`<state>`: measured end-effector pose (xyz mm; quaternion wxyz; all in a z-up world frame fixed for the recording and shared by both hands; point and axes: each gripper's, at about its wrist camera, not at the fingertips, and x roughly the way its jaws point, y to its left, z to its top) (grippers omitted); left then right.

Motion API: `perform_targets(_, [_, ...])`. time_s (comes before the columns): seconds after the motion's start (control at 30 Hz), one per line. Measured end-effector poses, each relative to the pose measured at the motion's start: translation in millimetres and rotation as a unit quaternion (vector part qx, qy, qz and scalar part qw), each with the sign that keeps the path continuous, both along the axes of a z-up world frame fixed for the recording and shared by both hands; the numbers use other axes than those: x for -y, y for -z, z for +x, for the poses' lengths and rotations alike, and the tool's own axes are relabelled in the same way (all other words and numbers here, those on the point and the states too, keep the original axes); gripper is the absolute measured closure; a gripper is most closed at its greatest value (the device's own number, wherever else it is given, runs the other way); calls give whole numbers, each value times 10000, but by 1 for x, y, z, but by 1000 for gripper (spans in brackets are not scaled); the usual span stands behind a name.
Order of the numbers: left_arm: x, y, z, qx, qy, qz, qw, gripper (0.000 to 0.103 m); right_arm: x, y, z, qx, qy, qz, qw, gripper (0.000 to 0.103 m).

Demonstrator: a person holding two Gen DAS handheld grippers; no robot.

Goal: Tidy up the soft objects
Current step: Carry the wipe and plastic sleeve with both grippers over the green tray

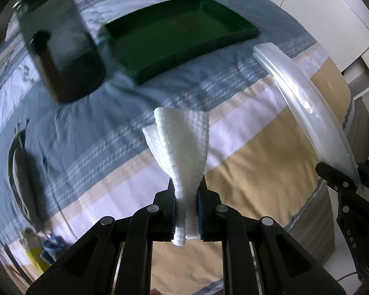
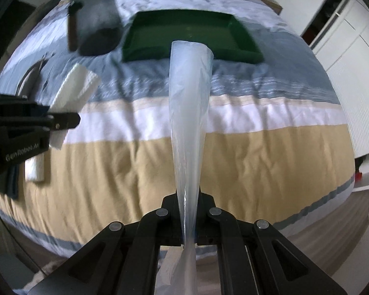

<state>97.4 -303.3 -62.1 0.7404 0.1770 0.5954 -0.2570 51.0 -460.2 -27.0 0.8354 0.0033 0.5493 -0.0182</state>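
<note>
A bed (image 2: pixel 233 147) with a striped blue, white and tan cover is filling both views, and a green tray (image 1: pixel 184 39) is lying on it towards the far side, beside a dark bin (image 1: pixel 59 49) lined with clear plastic. The right tool (image 2: pixel 187 211) is clamping a translucent plastic bag (image 2: pixel 189 98), which is dangling in a long, narrow twist in front of the tray. The left tool (image 1: pixel 187 196) is pinching a white knitted cloth (image 1: pixel 182 142) by one bunched end, the rest fanning out above the cover. Both items are hanging in the air, neither yet in the tray. The thin bag is probably the riskier hold: slick film could be slipping free during a quick swing, and the cloth's loose end might be catching on the tray rim and spilling outside.
</note>
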Motion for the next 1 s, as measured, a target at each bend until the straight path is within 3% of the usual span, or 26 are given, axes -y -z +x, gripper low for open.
perform_targets(0.3, [42,-14,29,239,-185,-151,9994,92,46,-23,36,566,299,254,9976,100])
perform_targets(0.6, [66,-22,64,463,-383,-207,9980,92,72,-31,85,973,218,350,9944,100])
perform_targets(1.0, [67,-28,118,859,-1072,-261,9902,92,82,-26,159,1367,50,462,9895,99])
